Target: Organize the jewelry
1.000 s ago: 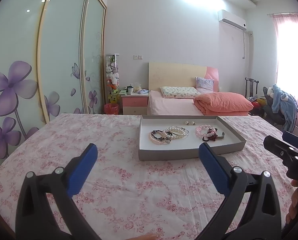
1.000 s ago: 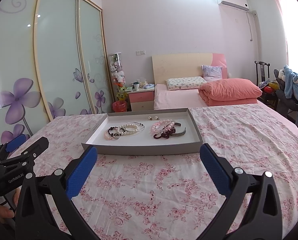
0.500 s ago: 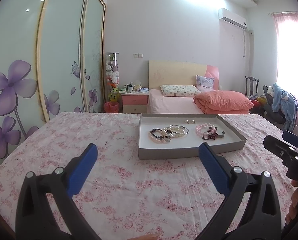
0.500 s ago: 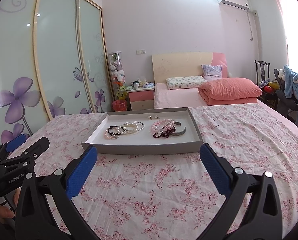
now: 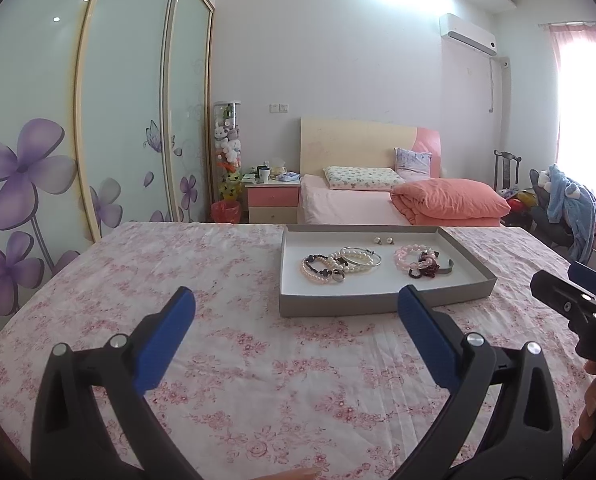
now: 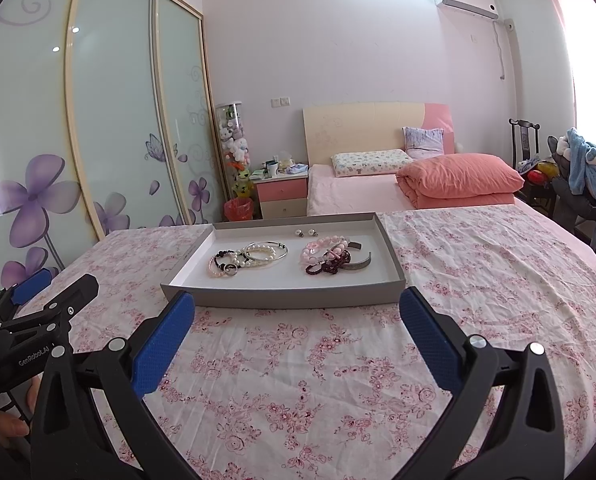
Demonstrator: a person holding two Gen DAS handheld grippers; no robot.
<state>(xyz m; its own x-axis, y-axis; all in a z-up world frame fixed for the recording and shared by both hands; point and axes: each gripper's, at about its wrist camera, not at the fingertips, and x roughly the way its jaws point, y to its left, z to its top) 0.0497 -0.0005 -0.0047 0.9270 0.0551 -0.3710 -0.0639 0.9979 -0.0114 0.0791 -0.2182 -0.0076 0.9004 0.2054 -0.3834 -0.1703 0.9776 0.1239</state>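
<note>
Tools left (image 5: 296, 304) and right (image 6: 297, 308) both spread wide, empty, short of tray (image 6: 282, 298) holding bracelets (image 6: 250, 258).

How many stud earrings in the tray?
2. Both earrings sit side by side near the far wall of the tray, behind the two bracelet piles; more could be hidden in those tangles.

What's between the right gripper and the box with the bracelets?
Only bare flowery cloth. The right wrist view shows nothing lying between the open right hand-held gripper and the grey tray.
</note>
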